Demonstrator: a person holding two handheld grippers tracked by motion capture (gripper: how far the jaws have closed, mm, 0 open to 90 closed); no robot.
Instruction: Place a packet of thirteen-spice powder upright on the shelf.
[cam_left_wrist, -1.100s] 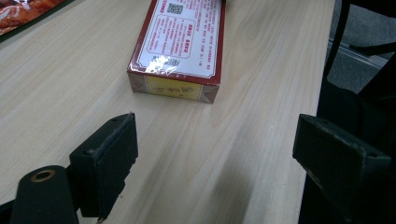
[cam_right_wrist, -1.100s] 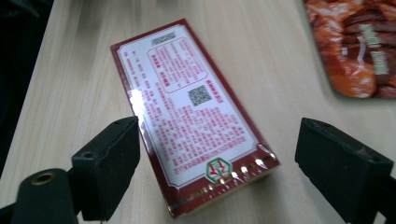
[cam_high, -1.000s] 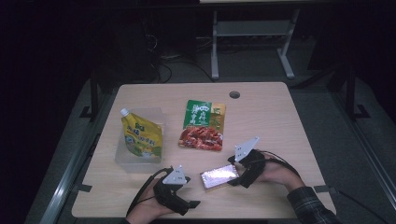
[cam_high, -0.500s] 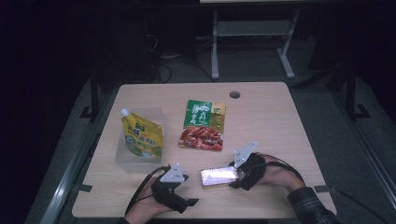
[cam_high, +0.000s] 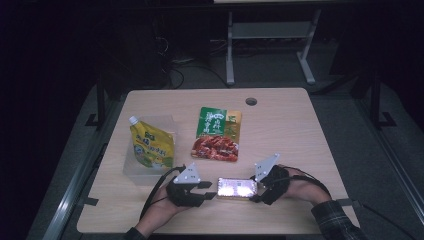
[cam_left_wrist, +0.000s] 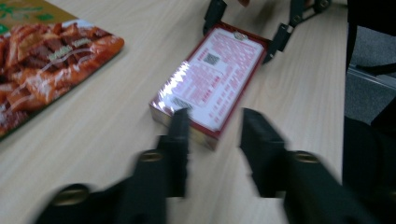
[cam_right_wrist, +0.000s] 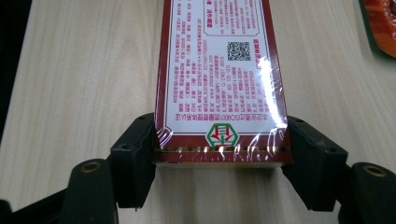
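A light wooden table carries everything, with a round cable hole near its far edge. The largest item is a green and red flat pouch of braised meat at mid-table; to its left a yellow spouted pouch lies in a clear plastic tray.

Near the front edge lies a film-wrapped red-bordered box, flat, printed side up, lengthwise between the two tools.

The right gripper has its jaws on either side of the box's near end, pads against both long sides in the right gripper view; they have just been closing in on it.

The left gripper is at the box's opposite end. Its jaws have just narrowed sharply yet stand parted: one tip overlaps the box's corner, the other sits beside it over bare wood, not clamping.
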